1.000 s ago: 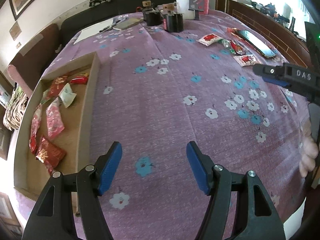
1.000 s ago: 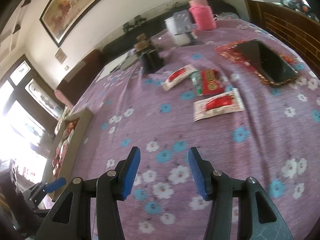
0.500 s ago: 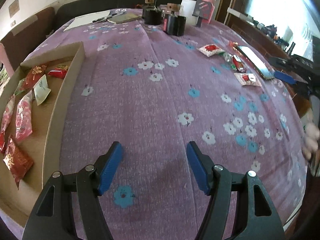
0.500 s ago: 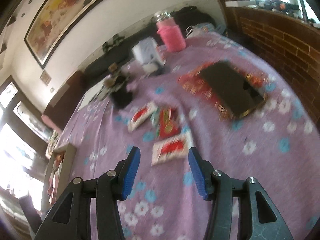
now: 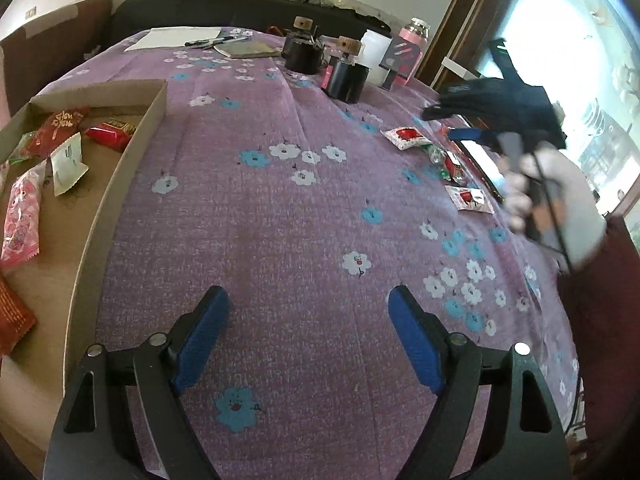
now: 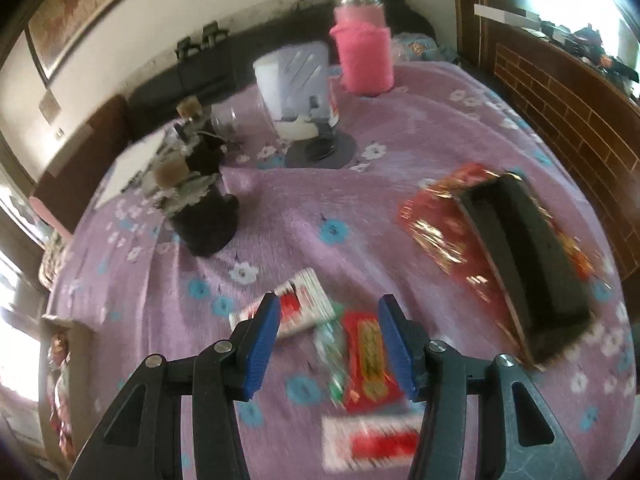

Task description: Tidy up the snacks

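Purple floral tablecloth [image 5: 280,220], cardboard tray [image 5: 116,184] at left, left hand-held gripper [image 5: 308,336] opening, empty, right hand-held gripper [image 6: 328,340] parted, empty

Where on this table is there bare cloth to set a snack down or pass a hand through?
The widest bare stretch is the purple tablecloth between the cardboard tray and the loose snack packets, ahead of the left tongs, whose jaws are opening on nothing. It is crowded by the phone, where the right tongs hover over a red packet, and by the black jars.
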`<action>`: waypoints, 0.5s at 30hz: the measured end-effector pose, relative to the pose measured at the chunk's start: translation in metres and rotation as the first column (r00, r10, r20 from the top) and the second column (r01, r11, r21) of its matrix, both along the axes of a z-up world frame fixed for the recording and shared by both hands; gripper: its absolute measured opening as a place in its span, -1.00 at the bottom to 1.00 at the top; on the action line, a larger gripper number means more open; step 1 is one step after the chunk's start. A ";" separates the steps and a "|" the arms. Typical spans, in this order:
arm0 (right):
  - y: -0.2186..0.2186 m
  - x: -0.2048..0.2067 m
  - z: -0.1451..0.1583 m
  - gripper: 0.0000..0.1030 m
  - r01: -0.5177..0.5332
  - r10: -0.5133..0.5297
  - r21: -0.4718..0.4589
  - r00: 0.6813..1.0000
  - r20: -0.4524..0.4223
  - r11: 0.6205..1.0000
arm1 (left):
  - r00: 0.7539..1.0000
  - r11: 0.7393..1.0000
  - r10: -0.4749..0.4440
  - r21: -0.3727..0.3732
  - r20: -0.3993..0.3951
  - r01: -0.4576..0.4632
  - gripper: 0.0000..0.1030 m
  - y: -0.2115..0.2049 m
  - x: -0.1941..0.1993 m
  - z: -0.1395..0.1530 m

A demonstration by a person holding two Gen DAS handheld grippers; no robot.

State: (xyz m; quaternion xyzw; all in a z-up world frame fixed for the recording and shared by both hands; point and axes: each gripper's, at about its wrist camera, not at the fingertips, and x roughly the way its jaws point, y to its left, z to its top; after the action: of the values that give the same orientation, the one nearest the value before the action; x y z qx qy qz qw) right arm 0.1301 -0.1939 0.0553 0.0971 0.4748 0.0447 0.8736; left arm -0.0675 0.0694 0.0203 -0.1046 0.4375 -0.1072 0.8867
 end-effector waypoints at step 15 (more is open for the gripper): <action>0.071 -0.049 -0.017 -0.46 -0.413 0.442 0.209 0.890 -0.116 0.886 | 1.000 1.000 0.000 -0.013 0.003 0.000 0.60 0.003 0.001 0.000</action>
State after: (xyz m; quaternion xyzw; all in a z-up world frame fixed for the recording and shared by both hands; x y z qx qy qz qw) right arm 0.0813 -0.1227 0.0385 0.0709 0.5471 0.2709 0.7889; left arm -0.0669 0.0720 0.0201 -0.1101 0.4353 -0.1104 0.8867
